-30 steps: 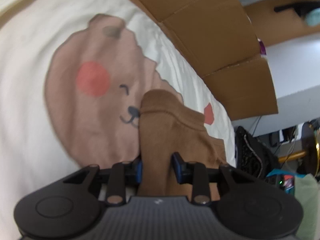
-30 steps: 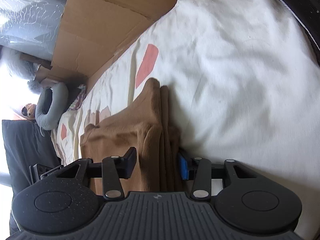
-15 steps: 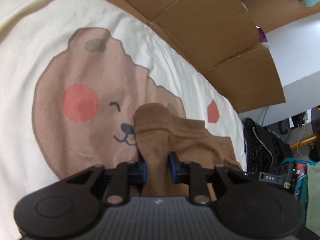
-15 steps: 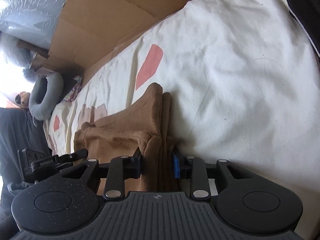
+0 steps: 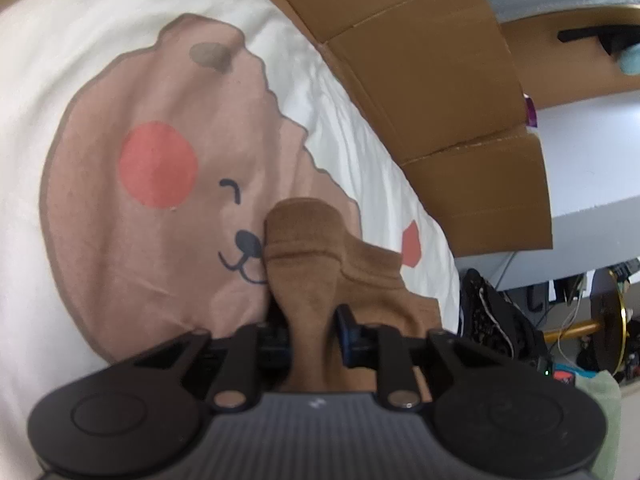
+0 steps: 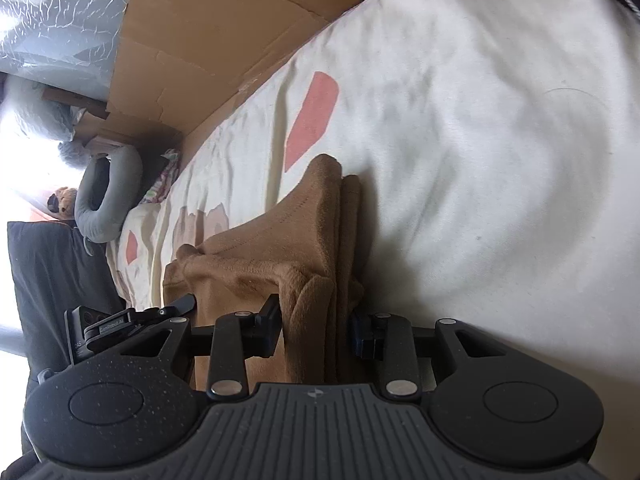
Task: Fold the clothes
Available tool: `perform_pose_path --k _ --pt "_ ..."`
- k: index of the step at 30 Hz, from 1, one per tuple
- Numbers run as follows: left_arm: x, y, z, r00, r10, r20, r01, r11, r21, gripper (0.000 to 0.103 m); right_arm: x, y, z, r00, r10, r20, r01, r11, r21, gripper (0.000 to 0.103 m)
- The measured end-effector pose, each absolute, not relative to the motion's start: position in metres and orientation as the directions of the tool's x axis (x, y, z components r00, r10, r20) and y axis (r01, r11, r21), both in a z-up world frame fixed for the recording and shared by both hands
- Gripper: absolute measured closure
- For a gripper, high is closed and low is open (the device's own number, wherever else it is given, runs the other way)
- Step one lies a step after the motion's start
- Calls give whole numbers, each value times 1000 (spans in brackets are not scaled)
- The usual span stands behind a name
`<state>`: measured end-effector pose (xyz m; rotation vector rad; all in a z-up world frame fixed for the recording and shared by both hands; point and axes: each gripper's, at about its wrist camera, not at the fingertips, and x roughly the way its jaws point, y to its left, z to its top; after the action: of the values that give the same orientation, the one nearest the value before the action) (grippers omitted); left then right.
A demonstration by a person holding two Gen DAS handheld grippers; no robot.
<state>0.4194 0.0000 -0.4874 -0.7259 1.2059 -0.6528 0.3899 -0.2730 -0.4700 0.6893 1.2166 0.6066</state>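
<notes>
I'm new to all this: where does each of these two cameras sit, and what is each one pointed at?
Left wrist: rides on the left gripper, looking down along its closing jaws at the brown garment pinched between them, over a bear-print sheet.
Right wrist: rides on the right gripper, its jaws opening around the garment's folded stack; the left gripper's tip shows at left.
Shared: the garment, cream bedding, cardboard behind.

Brown garment (image 5: 308, 280) — cream bear-print sheet (image 5: 152, 184).
</notes>
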Motion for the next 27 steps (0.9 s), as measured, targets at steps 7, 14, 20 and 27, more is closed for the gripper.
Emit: perform_pose_path --k 7,14,20,27 --pt "419 -4 -471 241 -767 -595 141 634 -761 96 387 -270 -458 249 730 -637 -100 673 733 84" --pt "417 -12 -442 244 -757 -606 231 652 -722 96 382 -259 -431 283 693 -663 -154 716 681 86" --pt "406 -19 -421 275 -740 -614 260 672 -693 97 376 -248 -407 309 659 -685 -183 749 637 87" --pt "389 -20 -379 331 -714 -618 308 700 -644 97 363 -251 -378 365 652 -664 -205 752 626 88"
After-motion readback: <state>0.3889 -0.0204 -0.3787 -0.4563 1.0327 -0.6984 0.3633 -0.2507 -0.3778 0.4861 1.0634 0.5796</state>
